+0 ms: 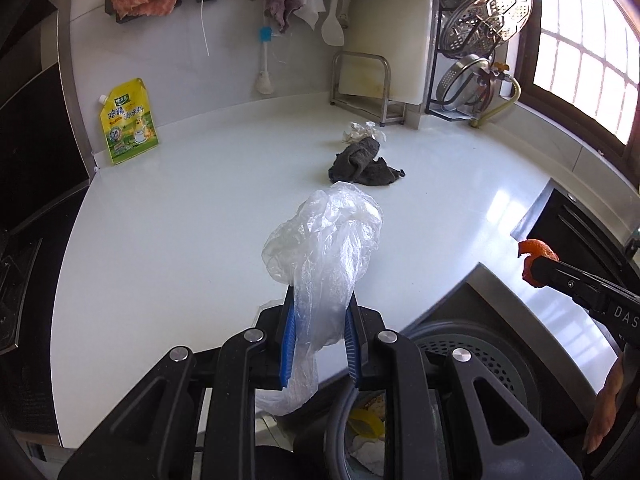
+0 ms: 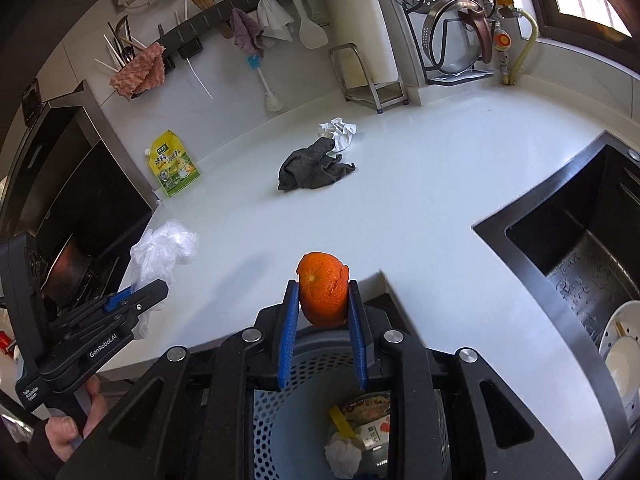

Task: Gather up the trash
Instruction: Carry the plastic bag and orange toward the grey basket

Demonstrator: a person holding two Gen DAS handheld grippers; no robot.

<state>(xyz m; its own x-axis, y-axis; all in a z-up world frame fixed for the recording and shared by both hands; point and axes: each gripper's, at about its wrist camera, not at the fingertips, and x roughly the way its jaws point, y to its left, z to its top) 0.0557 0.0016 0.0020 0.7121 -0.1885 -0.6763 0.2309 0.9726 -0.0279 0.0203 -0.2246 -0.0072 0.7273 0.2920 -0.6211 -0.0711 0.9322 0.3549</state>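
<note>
My left gripper (image 1: 320, 304) is shut on a crumpled clear plastic bag (image 1: 324, 240) that bulges above its blue pads and trails below them. My right gripper (image 2: 323, 292) is shut on a piece of orange peel (image 2: 323, 288). Both hang near the counter's front edge, above a perforated waste bin (image 2: 276, 420) that holds wrappers and a tissue. The left gripper (image 2: 128, 300) with its plastic bag (image 2: 164, 252) shows at the left of the right wrist view. Farther back on the white counter (image 2: 420, 208) lie a dark grey rag (image 2: 312, 168) and a crumpled white paper (image 2: 338, 130).
A yellow seasoning pouch (image 2: 174, 168) leans by the black stove (image 2: 80, 208) on the left. A dark sink (image 2: 580, 248) with a white dish is at the right. Cutting board stand (image 2: 372, 80), pot lid rack (image 2: 456, 40) and hanging cloths line the back wall.
</note>
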